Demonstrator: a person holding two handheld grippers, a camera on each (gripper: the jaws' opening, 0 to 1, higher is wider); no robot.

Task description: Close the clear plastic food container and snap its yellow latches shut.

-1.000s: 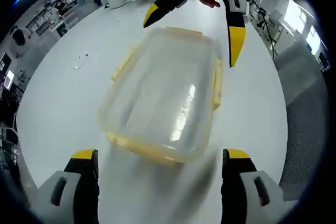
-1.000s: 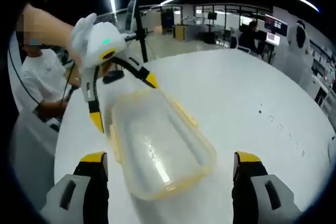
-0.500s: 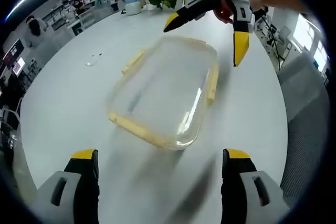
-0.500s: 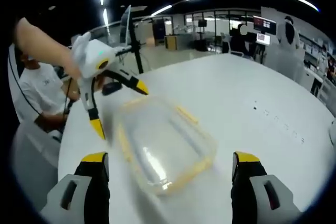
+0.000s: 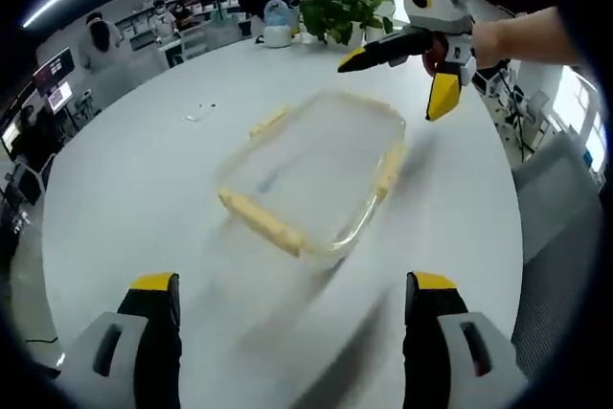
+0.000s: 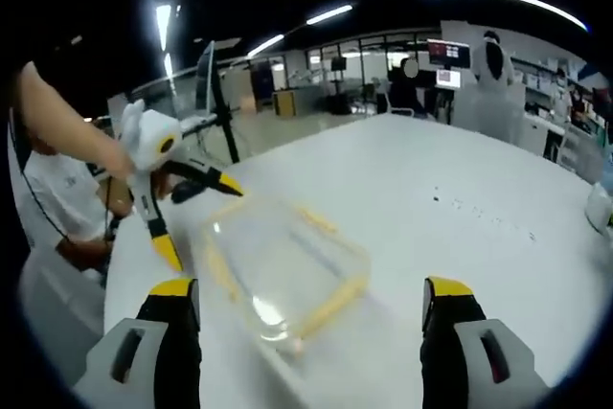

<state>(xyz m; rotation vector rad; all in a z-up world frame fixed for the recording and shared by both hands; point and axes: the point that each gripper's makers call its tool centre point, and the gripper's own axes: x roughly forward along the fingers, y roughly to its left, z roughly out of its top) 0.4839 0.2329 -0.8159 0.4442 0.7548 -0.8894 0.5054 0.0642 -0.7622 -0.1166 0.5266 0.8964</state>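
Clear container (image 5: 311, 171) with yellow latches (image 5: 261, 221) sits on the white table (image 5: 124, 198), lid on, between my two grippers and touching neither. My left gripper (image 5: 287, 318): jaws spread wide, nothing held. My right gripper (image 6: 311, 318): likewise wide apart, nothing between them.

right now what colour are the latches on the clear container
Yellow, along the edges of the clear container; the latches show best in the left gripper view.
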